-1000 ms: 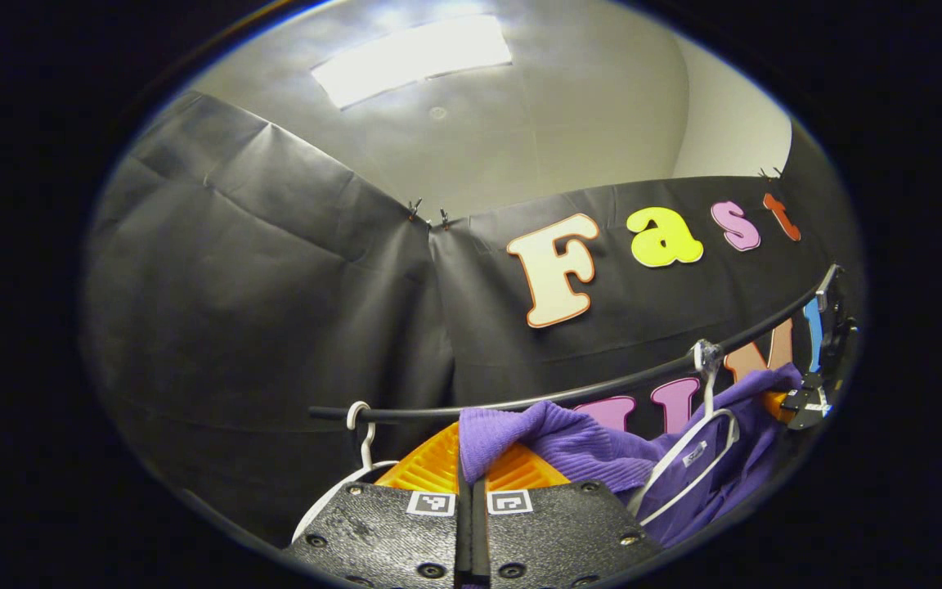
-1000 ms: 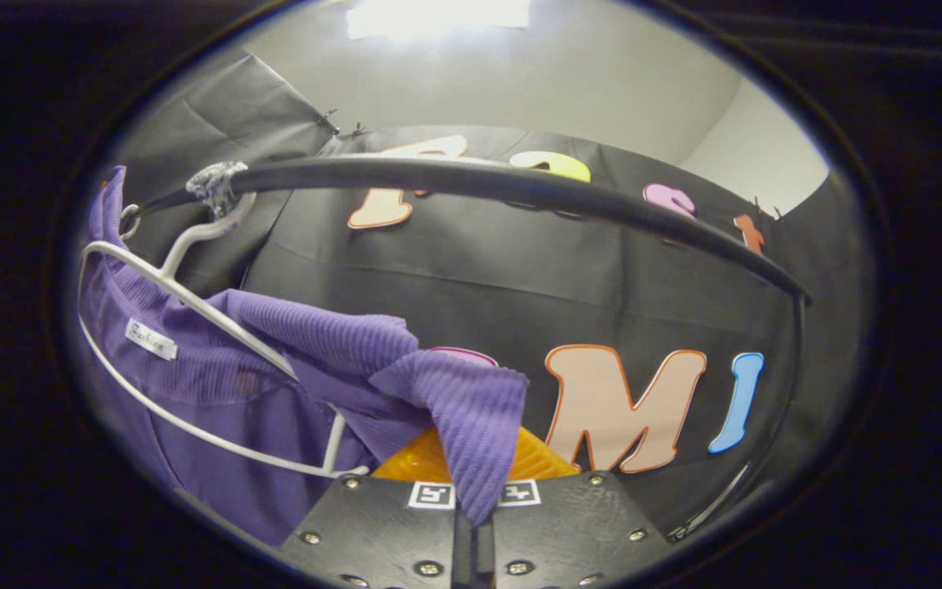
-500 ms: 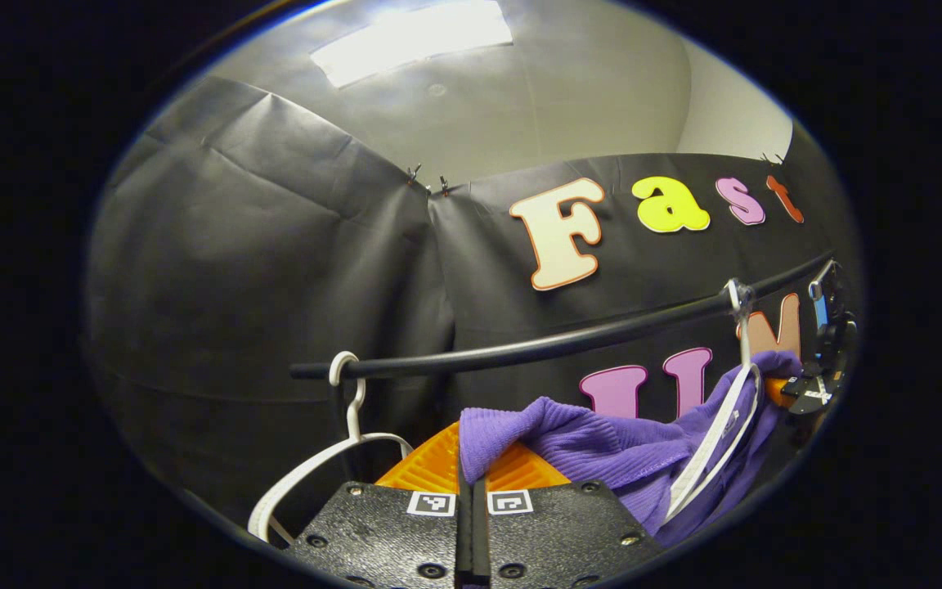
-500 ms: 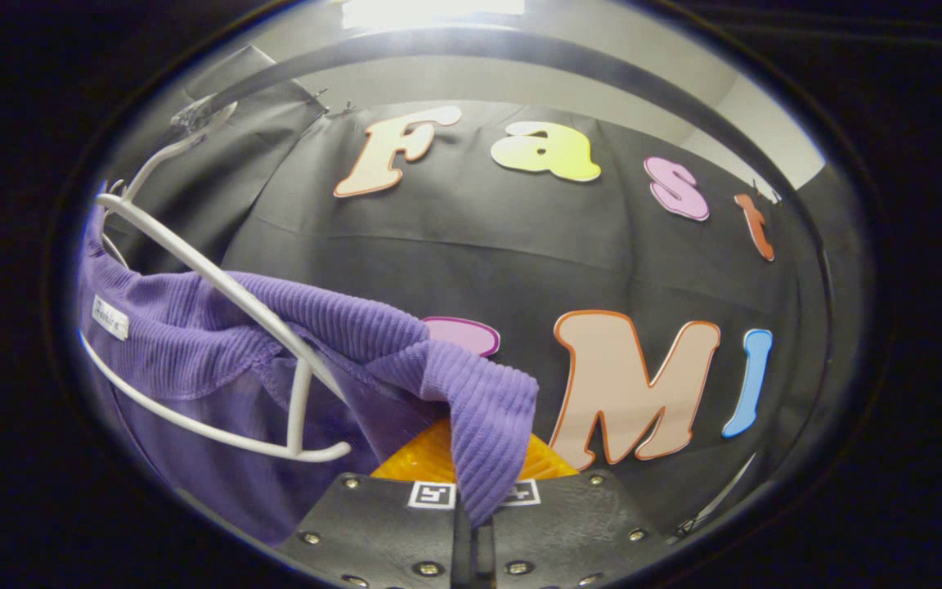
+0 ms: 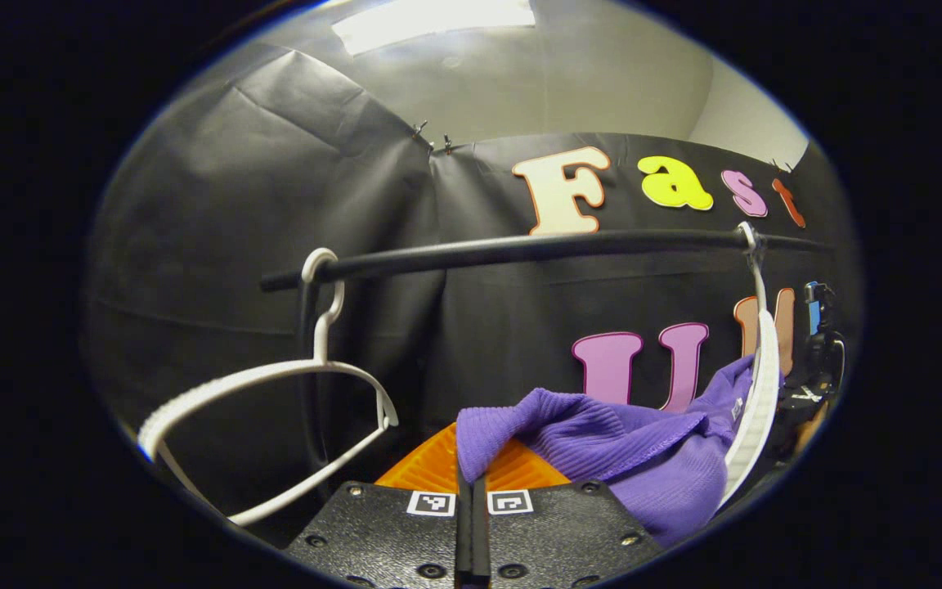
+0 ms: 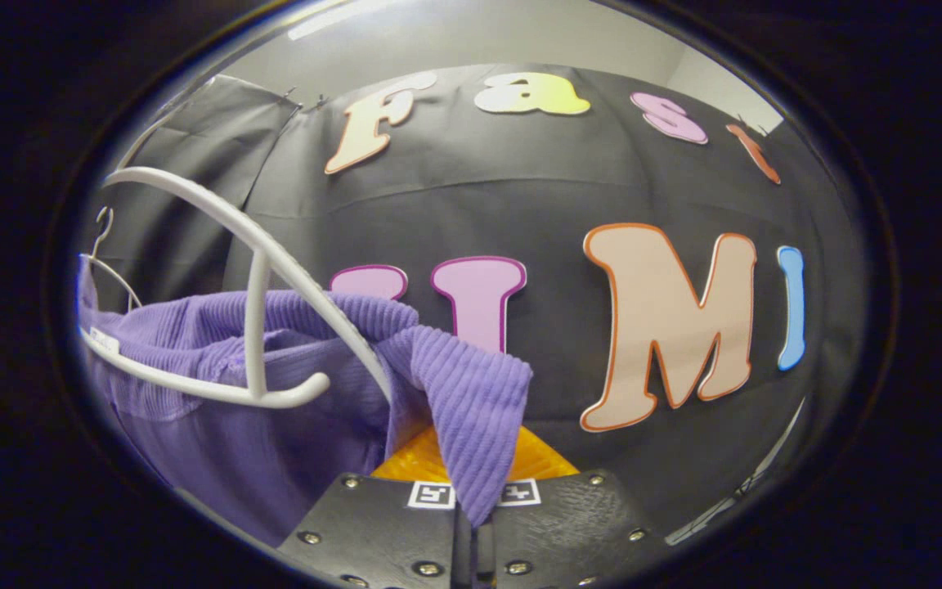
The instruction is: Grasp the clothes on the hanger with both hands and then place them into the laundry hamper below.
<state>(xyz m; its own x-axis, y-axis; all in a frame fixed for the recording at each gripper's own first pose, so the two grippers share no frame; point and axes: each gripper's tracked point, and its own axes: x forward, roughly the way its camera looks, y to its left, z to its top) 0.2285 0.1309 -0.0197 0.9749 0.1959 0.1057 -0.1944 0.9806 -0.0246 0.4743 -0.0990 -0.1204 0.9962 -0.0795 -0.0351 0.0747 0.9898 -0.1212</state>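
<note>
A purple ribbed garment (image 5: pixel 602 438) hangs between both grippers. My left gripper (image 5: pixel 471 478) is shut on one shoulder of it. In the right gripper view my right gripper (image 6: pixel 475 499) is shut on the other shoulder of the purple garment (image 6: pixel 455 384). Its white hanger (image 5: pixel 753 393) hangs from the black rail (image 5: pixel 536 247) at the right, edge-on; the same white hanger (image 6: pixel 262 270) stands just above the cloth in the right gripper view. The other gripper (image 5: pixel 814 368) shows far right in the left gripper view.
An empty white hanger (image 5: pixel 275 384) hangs from the left end of the rail, close to my left gripper. The black cloth wall (image 6: pixel 520 196) stands right behind.
Both grippers have dropped with the garment: the rail has risen in the left gripper view and gone out of the right one. The cloth has slid down off the hanger's arm.
</note>
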